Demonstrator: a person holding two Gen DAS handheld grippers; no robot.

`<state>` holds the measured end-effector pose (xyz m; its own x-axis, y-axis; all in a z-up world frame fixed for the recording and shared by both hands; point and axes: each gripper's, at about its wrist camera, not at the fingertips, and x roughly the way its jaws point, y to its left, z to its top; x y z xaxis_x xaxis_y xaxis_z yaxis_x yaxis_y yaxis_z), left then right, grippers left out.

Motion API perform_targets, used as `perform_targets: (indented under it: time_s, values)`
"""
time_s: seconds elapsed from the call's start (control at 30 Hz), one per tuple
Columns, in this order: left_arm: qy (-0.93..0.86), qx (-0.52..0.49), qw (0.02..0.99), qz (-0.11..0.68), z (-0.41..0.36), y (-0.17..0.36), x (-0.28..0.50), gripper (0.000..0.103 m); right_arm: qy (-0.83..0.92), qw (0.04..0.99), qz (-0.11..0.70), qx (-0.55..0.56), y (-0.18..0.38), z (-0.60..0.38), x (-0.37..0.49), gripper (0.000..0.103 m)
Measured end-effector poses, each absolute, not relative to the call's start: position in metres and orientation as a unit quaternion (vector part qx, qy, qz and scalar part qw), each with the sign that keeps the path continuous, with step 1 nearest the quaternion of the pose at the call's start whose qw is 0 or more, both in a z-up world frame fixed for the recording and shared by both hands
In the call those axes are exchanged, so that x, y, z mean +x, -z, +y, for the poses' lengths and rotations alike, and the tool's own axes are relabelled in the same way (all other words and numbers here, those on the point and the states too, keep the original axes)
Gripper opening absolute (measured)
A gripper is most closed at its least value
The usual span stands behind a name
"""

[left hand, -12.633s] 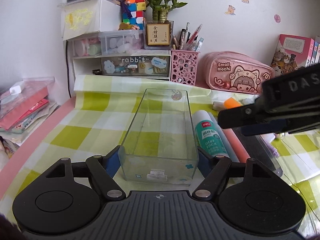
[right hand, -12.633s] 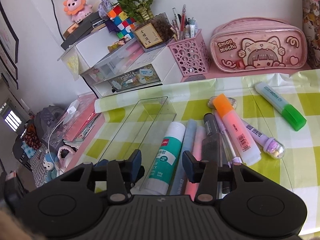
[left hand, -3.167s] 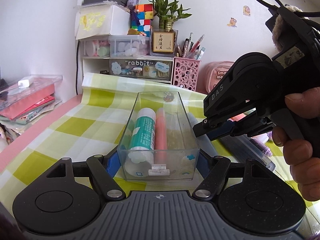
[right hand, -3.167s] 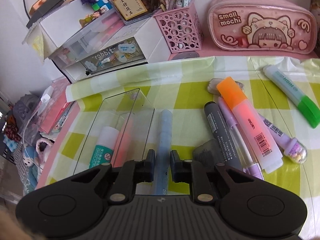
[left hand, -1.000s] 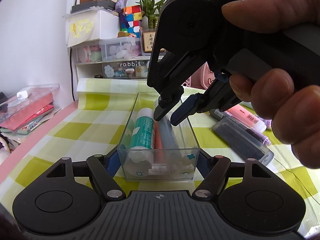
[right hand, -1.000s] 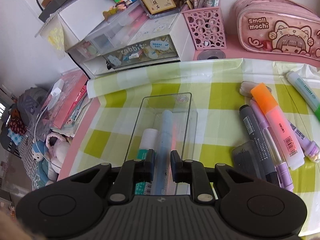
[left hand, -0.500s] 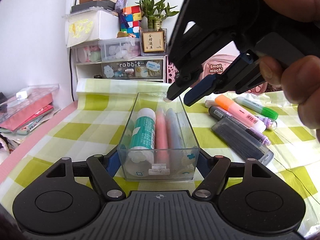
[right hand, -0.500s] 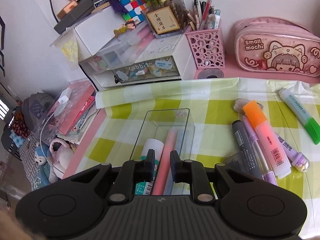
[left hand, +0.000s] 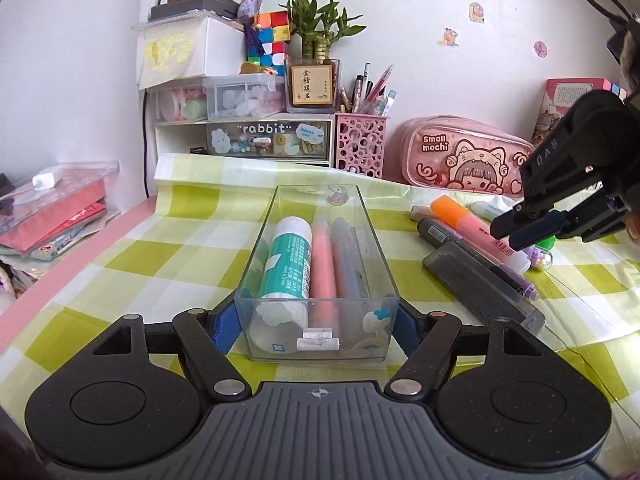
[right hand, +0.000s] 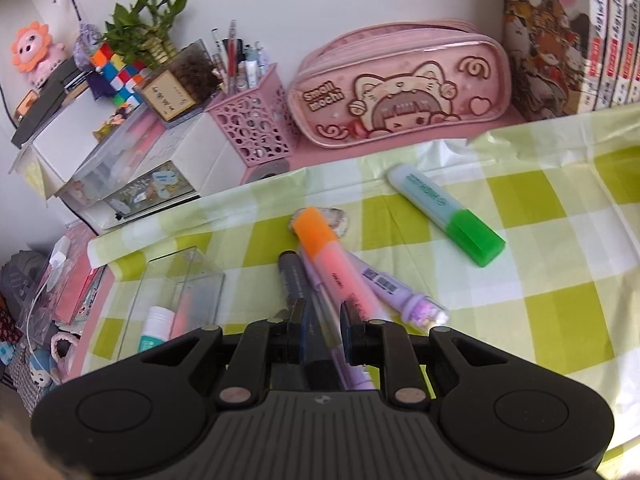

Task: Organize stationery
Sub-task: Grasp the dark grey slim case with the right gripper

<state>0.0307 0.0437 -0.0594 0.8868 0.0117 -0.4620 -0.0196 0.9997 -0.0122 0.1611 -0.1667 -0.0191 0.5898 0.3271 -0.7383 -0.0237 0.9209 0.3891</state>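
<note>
Tray (left hand: 318,280) stays clamped in our left gripper (left hand: 316,326); right gripper (right hand: 322,330), nearly closed and empty, hovers beside it over the pens (right hand: 316,300): we should open wider before descending.

Left wrist view: sitting low near the green-and-white checked tablecloth (left hand: 132,256), looking nearly level along the clear plastic rectangular tray (left hand: 318,344) toward the back wall.
Right wrist view: looking down more steeply from higher up, close over the loose markers; its near edge is blurred, so depth there is probably unreliable.
Shared ground: both are taking in the tray (right hand: 180,280), the orange-capped pink highlighter (left hand: 468,220) (right hand: 328,252), the pink perforated pen holder (left hand: 360,144) (right hand: 256,128) and the pink cat-print pencil case (left hand: 460,156) (right hand: 400,88).
</note>
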Motion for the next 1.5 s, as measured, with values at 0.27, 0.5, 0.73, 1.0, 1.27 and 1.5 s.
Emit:
perform_targets:
  time_s: [0.27,0.5,0.73,1.0,1.27,1.5]
  values:
    - [-0.001,-0.056,0.970,0.236,0.054,0.057,0.031,0.072,-0.098,0.875,0.438,0.182,0.023,-0.179,0.156,0.013]
    - [0.013,-0.128,0.964,0.233,0.072,0.055,0.032,0.072,-0.141,0.870,0.460,0.111,0.023,-0.143,0.142,0.014]
    - [0.006,-0.088,0.969,0.231,0.060,0.056,0.032,0.072,-0.152,0.867,0.467,0.085,0.021,-0.135,0.136,0.015]
    - [0.001,-0.068,0.971,0.231,0.056,0.057,0.032,0.072,-0.153,0.876,0.454,0.064,0.015,-0.126,0.139,0.015]
    - [0.002,-0.059,0.971,0.231,0.054,0.058,0.032,0.072,-0.185,0.868,0.459,0.039,0.013,-0.104,0.137,0.015]
    - [0.003,-0.056,0.971,0.231,0.054,0.058,0.032,0.073,-0.174,0.863,0.473,-0.025,0.025,-0.082,0.135,0.037]
